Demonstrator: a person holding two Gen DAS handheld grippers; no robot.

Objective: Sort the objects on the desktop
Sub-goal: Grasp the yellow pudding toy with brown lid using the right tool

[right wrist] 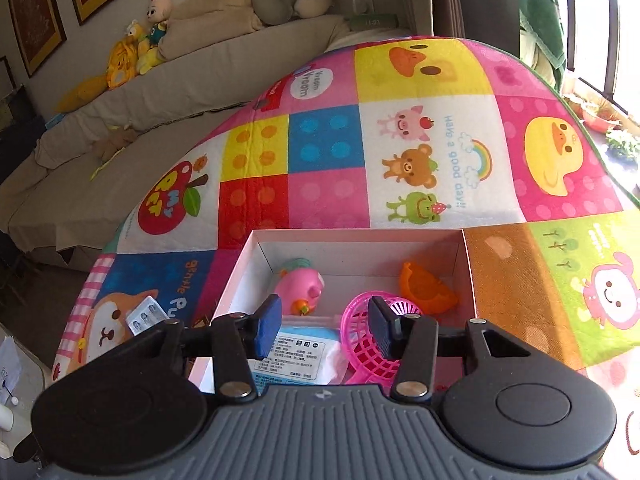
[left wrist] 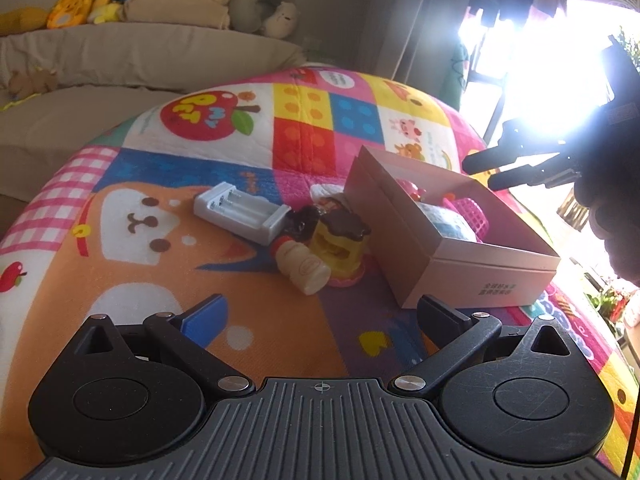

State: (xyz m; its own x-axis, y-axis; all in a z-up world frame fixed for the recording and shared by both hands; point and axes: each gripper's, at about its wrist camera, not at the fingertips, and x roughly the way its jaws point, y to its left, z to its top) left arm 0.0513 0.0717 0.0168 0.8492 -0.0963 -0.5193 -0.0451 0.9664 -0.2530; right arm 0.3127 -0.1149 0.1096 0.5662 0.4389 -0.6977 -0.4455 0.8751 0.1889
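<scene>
Left gripper (left wrist: 320, 312) jaws apart over mat, empty. Right gripper (right wrist: 324, 330) above box (right wrist: 468, 272), jaws narrowed, gripping nothing (pink basket (right wrist: 368, 356) at 6 o'clock).

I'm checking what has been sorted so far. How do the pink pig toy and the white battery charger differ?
The pink pig toy lies inside the cardboard box; the white battery charger lies on the play mat outside the box. The pig is rounded and pink with an orange detail; the charger is flat, rectangular and white, with open slots. Neither the left gripper nor the right gripper holds either.
</scene>
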